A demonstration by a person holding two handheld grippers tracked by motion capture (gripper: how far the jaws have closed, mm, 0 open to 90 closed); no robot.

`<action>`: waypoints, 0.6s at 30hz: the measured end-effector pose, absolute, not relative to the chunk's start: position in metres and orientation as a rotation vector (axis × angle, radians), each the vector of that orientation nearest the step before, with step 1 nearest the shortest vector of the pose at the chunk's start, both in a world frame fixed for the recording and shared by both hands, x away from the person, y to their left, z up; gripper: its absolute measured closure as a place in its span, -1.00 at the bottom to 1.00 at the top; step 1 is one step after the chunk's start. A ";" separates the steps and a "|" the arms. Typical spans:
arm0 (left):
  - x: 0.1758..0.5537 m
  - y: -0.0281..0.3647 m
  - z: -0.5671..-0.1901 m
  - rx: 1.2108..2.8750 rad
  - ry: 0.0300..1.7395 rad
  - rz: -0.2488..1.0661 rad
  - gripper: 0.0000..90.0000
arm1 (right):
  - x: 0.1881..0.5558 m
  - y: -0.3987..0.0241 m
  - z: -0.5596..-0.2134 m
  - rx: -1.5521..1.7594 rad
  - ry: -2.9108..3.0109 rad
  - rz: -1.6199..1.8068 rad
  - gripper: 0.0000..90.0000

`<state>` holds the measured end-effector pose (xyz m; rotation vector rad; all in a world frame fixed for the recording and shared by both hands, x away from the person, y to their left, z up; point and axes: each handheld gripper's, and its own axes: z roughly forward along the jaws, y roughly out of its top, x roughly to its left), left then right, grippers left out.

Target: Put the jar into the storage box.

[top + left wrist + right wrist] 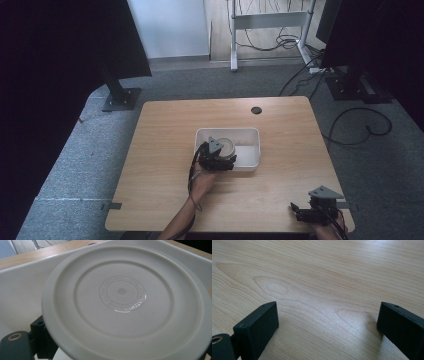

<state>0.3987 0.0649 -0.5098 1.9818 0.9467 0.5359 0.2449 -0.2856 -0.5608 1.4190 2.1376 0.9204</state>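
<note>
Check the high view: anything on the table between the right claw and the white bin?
Nothing. Between the right claw and the white bin the high view shows bare wooden table; the right gripper view shows bare wood too.

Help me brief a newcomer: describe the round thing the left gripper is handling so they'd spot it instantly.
Start at the wooden table, then find the white rectangular bin near its middle. At the bin's left end, at the left gripper, sits a round cream plate. It is the one round thing in the bin, with raised concentric rings and embossed lettering circling its centre.
</note>
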 end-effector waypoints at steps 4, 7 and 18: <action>0.400 0.061 -0.513 1.988 0.954 0.536 -0.78 | 0.245 -0.286 -0.561 1.419 2.137 0.920 -0.92; 0.400 0.060 -0.515 1.993 0.956 0.533 -0.78 | 0.245 -0.286 -0.561 1.419 2.138 0.921 -0.92; 0.405 0.052 -0.526 2.019 0.983 0.525 -0.78 | 0.245 -0.286 -0.561 1.420 2.137 0.921 -0.92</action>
